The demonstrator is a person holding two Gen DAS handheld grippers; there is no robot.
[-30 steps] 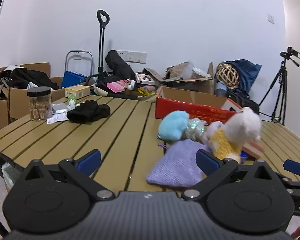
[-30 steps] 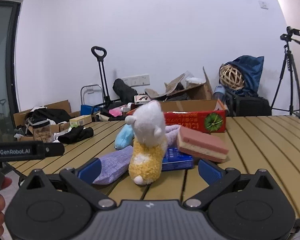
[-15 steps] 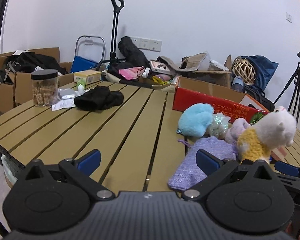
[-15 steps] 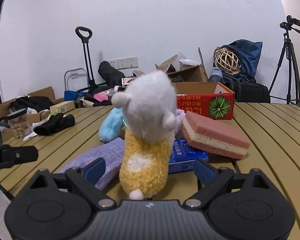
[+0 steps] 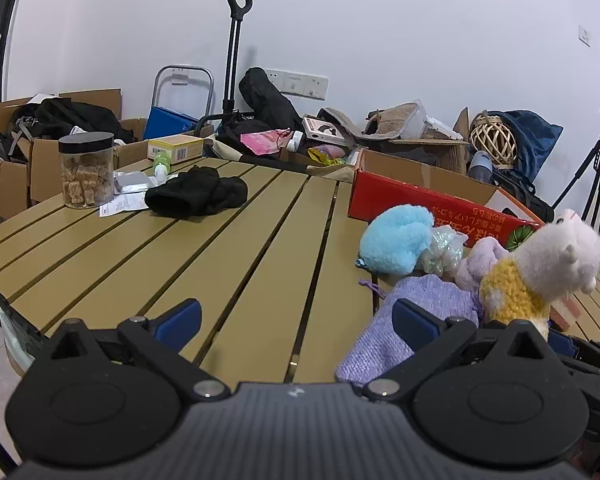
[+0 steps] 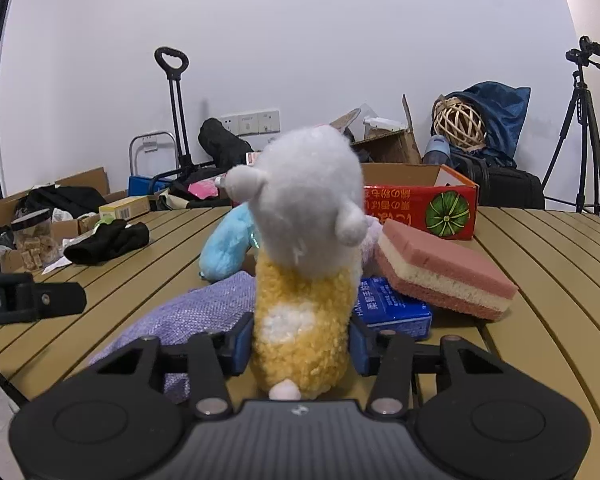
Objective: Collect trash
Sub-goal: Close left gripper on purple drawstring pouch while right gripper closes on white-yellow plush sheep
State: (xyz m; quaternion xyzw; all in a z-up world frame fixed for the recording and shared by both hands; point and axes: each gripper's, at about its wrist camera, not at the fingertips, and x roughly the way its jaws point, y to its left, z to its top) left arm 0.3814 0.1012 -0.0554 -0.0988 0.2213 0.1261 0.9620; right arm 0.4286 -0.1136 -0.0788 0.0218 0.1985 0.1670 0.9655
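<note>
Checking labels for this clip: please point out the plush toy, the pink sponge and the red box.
plush toy (image 6: 300,328): right wrist view, yellow body.
pink sponge (image 6: 440,256): right wrist view, top face.
red box (image 6: 420,210): right wrist view, printed front.

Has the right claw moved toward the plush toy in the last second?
Yes. The right claw advanced to the plush toy, closing around its yellow body; the red box looms larger.

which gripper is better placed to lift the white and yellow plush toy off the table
Right. The right gripper already has its jaws closed against both sides of the white and yellow plush toy. The left gripper is open over bare slats of the tan slatted table, with the toy off to its right.
</note>
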